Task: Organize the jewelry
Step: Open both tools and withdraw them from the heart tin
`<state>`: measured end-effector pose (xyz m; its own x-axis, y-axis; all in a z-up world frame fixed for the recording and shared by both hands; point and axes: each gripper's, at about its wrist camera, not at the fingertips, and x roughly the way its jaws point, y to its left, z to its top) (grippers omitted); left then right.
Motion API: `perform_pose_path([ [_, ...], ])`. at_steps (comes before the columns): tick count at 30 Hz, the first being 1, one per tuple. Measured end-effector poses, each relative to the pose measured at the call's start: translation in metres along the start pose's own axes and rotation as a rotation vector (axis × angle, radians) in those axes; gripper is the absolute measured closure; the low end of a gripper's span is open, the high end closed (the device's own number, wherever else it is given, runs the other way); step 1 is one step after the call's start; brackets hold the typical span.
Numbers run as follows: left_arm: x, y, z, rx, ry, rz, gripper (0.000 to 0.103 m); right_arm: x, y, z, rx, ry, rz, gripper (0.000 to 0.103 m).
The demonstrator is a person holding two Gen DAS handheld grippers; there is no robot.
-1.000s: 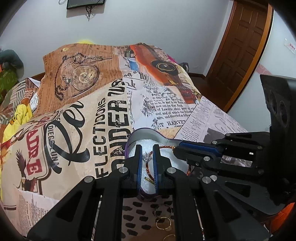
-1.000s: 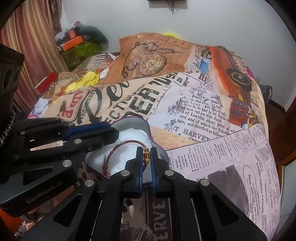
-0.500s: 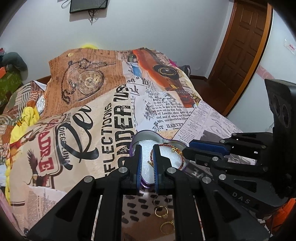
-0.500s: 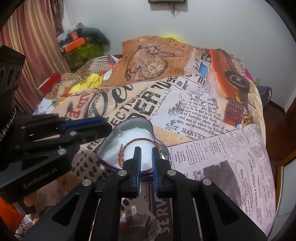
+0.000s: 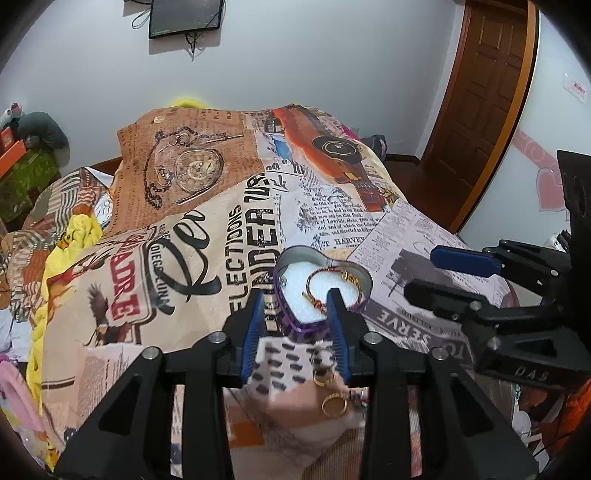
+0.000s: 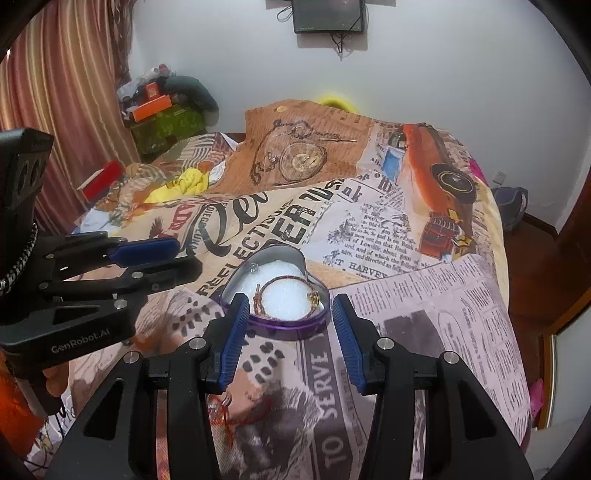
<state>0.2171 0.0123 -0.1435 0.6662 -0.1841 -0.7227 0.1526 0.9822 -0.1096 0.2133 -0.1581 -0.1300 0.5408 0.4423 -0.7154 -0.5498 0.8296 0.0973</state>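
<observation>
A purple heart-shaped tin [image 5: 291, 322] [image 6: 288, 326] with white foam lies on the printed bedspread. A red-and-gold braided bracelet [image 5: 334, 275] [image 6: 284, 282] lies inside it on the foam, with a small silver piece [image 5: 283, 282] near the tin's left rim. My left gripper [image 5: 295, 314] is open and empty just before the tin. My right gripper [image 6: 288, 317] is open and empty, its fingers either side of the tin's near wall. Gold rings [image 5: 334, 404] lie on the bedspread below the left gripper. A red thread [image 6: 225, 413] lies below the right gripper.
The bed is covered by a newspaper-print spread [image 5: 192, 236]. Yellow cloth [image 5: 77, 236] is bunched at the left. A wooden door [image 5: 487, 92] stands at the right. A wall screen [image 6: 328, 14] hangs above the bed. Boxes [image 6: 155, 107] are piled by the curtain.
Both grippers were shut on the bracelet over the tin; both have opened and drawn back, and the bracelet now lies in the tin.
</observation>
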Motion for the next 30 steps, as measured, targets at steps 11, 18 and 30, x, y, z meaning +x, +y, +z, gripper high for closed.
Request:
perform_pose_path([
  [11,-0.009,0.001,-0.034,0.0,0.062,0.011,0.062,-0.008,0.005,-0.029,0.025,0.049,0.016,0.06],
  [18,-0.01,0.002,-0.058,-0.005,0.105,0.008,0.062,0.0,0.02,-0.049,0.022,0.108,0.056,0.06],
  [30,-0.01,0.006,-0.084,-0.045,0.15,-0.013,0.062,0.017,0.037,-0.062,-0.025,0.152,0.091,0.081],
])
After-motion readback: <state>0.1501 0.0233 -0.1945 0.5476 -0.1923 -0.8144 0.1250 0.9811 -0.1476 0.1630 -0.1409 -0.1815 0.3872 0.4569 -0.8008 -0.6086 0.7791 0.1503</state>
